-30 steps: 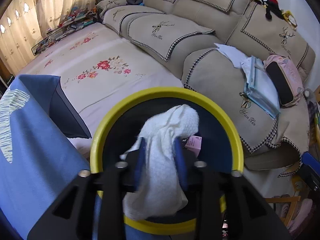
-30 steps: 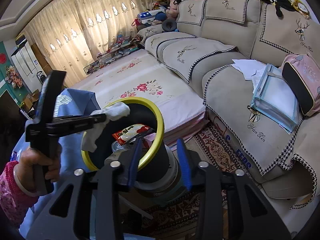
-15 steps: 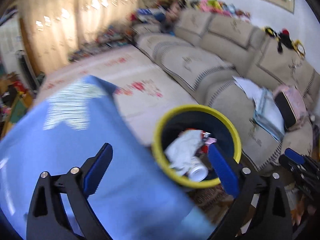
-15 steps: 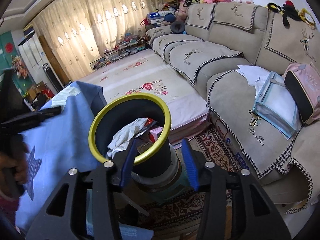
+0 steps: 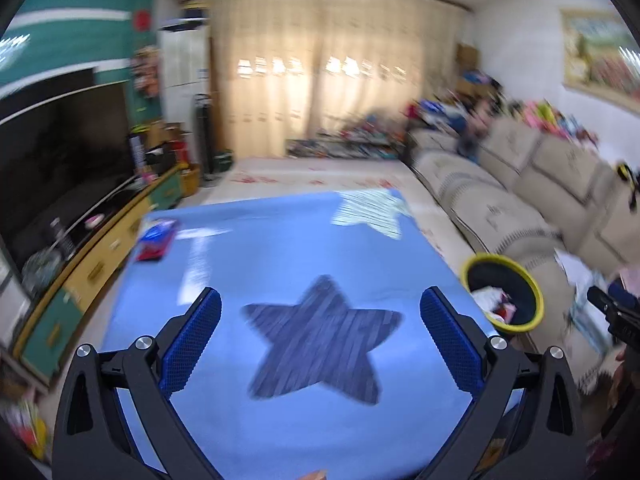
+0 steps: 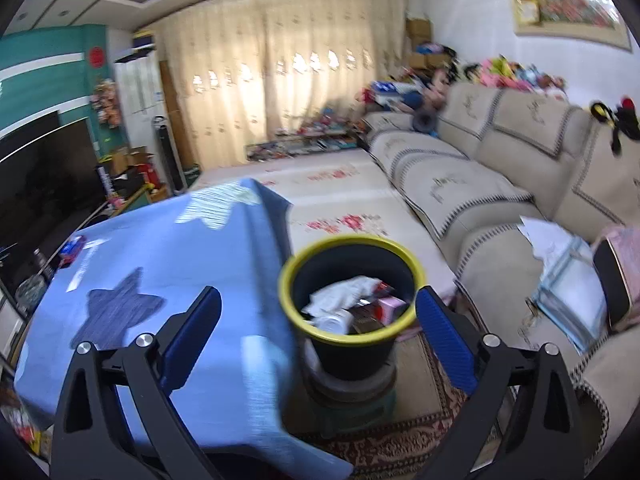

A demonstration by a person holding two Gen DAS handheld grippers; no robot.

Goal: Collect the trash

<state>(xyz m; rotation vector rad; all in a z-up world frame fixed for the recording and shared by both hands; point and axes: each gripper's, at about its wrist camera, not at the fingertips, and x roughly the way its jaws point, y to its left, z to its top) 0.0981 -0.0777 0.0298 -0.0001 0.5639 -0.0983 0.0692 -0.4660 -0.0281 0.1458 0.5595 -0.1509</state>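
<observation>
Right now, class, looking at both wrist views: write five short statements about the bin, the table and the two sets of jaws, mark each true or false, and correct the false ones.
1. The bin has a yellow rim. True.
2. The bin is empty. False: a white crumpled cloth and other rubbish lie inside it.
3. The left gripper grips a white cloth. False: its jaws stand wide open with nothing between them, above the blue tablecloth.
4. The right gripper has open jaws, pointing toward the bin. True; they have just been opening and hold nothing.
5. The tablecloth is plain blue. False: it bears a dark star and a pale striped star.
</observation>
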